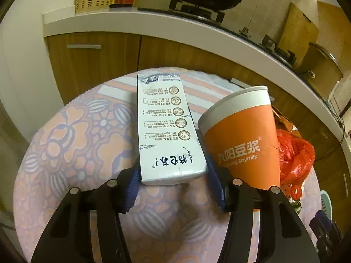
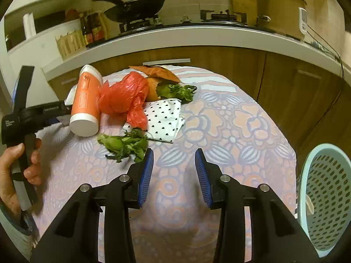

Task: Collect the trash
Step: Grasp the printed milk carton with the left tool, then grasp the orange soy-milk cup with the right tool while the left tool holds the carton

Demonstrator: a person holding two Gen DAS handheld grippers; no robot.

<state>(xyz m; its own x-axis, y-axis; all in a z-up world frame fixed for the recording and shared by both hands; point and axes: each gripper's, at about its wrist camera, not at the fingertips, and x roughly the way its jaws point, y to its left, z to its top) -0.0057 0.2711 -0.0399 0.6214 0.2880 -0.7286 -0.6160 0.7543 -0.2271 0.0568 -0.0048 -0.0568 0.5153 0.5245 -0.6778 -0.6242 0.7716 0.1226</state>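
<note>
A white milk carton [image 1: 166, 131] lies lengthwise between the blue pads [image 1: 131, 184] of my left gripper [image 1: 173, 175], which press on its two sides near its close end. An orange soy-milk paper cup [image 1: 241, 140] leans right beside the carton; from the right wrist it shows as an orange cup [image 2: 85, 100] lying on its side. My right gripper [image 2: 174, 153] hovers open over the flowered tablecloth [image 2: 230, 131] with nothing between its pads. Just left of it lies a loose bunch of green leaves [image 2: 125, 144].
A red plastic bag [image 2: 125, 96], a brown paper bag [image 2: 162, 74] with greens in it and a polka-dot paper [image 2: 166, 118] lie at the back of the round table. A pale blue perforated basket [image 2: 324, 197] stands at the right edge. A hand [image 2: 13, 166] holds the left tool. Kitchen cabinets stand behind.
</note>
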